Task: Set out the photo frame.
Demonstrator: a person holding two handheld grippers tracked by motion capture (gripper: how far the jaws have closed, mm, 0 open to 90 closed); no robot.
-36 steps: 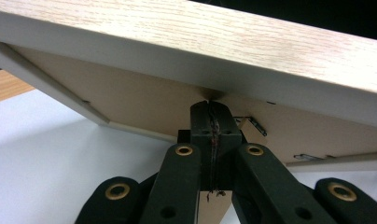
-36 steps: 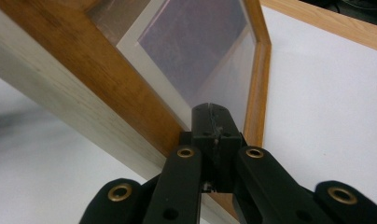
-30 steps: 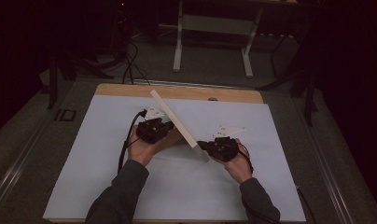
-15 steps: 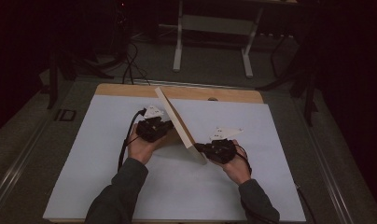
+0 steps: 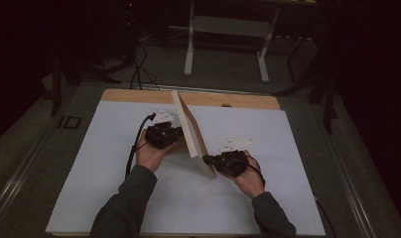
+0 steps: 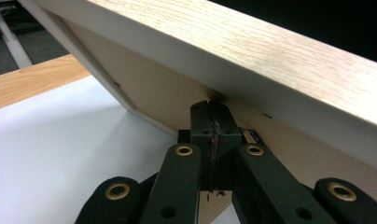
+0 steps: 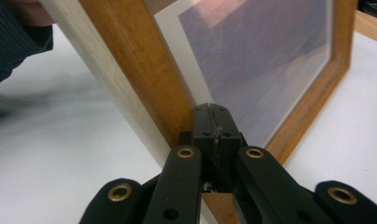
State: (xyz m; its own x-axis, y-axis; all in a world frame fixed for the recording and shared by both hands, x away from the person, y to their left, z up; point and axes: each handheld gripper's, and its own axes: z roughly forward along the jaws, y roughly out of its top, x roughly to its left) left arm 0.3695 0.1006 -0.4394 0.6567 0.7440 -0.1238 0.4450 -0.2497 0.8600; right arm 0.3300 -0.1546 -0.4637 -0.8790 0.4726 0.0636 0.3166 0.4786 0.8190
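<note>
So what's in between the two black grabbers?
The wooden picture frame stands tilted on edge between the left gripper and the right gripper, as the high view shows. Both have shut jaws pushing against it from opposite sides.

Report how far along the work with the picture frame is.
Done: the wooden picture frame is off the white mat and tilted up on its edge. In hand: the left gripper, jaws shut, presses its backing; the right gripper, jaws shut, braces its glass front. Left: probably setting it standing or laying it over.
</note>
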